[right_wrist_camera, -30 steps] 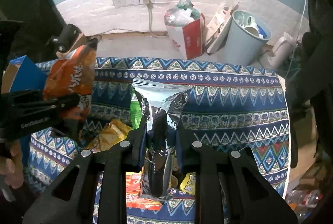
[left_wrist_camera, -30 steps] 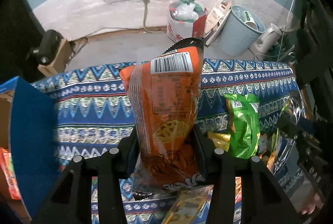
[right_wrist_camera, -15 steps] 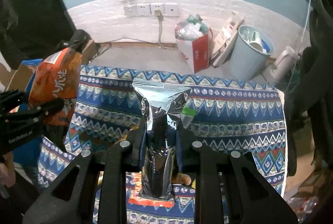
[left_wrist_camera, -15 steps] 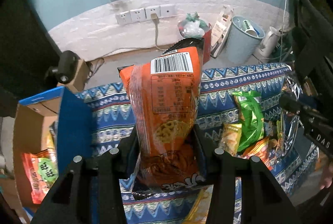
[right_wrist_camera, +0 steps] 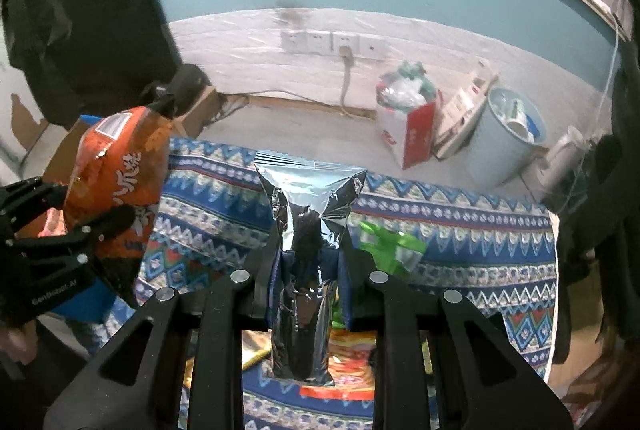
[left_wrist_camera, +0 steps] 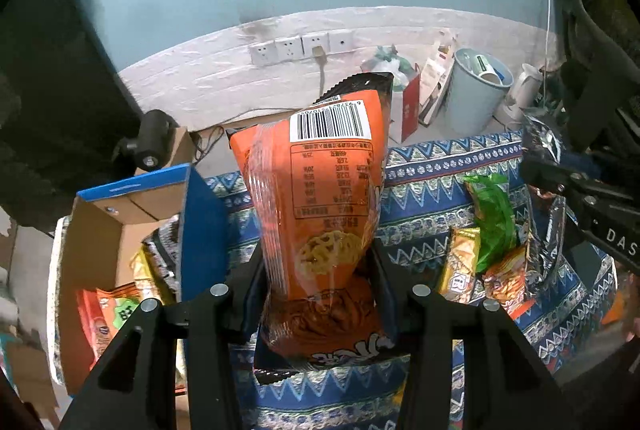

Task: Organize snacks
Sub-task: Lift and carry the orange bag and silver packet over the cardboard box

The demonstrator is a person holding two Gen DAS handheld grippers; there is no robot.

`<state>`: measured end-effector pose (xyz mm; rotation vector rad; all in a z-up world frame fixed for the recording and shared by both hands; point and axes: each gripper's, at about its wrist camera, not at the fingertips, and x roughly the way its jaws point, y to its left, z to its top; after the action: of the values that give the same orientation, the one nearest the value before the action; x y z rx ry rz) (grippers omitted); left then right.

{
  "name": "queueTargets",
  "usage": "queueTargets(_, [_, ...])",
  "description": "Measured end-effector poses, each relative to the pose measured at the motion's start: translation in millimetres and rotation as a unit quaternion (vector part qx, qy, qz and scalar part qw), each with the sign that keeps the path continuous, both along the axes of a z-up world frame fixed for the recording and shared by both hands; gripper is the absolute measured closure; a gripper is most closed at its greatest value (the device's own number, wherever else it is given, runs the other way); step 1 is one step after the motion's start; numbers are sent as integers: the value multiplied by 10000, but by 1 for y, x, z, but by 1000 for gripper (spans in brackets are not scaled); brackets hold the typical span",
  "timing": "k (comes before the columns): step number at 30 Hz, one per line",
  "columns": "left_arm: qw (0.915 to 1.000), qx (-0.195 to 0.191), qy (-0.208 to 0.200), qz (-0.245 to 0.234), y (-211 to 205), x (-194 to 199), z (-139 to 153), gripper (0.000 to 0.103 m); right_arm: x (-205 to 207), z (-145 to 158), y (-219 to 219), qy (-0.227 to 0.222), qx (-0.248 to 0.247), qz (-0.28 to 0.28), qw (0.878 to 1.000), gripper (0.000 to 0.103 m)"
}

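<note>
Both our hands have risen over the last second, and the views now take in more wall and less of the patterned cloth on the worktop. In the left view the open cardboard box, only an edge at 9 o'clock a second ago, now shows its inside with packets already lying there. We judge that the carry toward the box is under way, and neither packet is dropped yet.

Our left gripper has its jaws clamped on the orange snack bag, which stands upright between them, barcode uppermost. Our right gripper has its jaws closed on the silver foil packet, also upright.

Only the left view shows the box interior and the loose pile of snacks at 3 o'clock: a green packet and a gold one just beside it. The right view shows the orange bag's printed front at 9 o'clock, held in the left gripper, with fingers of a hand below it.
</note>
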<state>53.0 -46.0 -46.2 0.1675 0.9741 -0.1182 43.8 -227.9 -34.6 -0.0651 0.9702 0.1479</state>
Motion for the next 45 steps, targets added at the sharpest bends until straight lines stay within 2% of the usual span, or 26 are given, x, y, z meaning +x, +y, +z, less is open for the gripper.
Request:
queueTargets(6, [9998, -104, -94, 153, 25, -7, 13, 55, 5, 8, 31, -67, 8, 266, 9996, 82])
queueTargets(18, [9977, -42, -383, 565, 81, -20, 25, 55, 21, 16, 99, -110, 58, 832, 9965, 82])
queueTargets(32, [9924, -154, -337, 1169, 151, -29, 19, 55, 37, 13, 178, -56, 159, 1397, 9901, 82])
queueTargets(45, [9829, -205, -254, 1814, 221, -43, 9, 55, 46, 6, 240, 51, 307, 1799, 9832, 82])
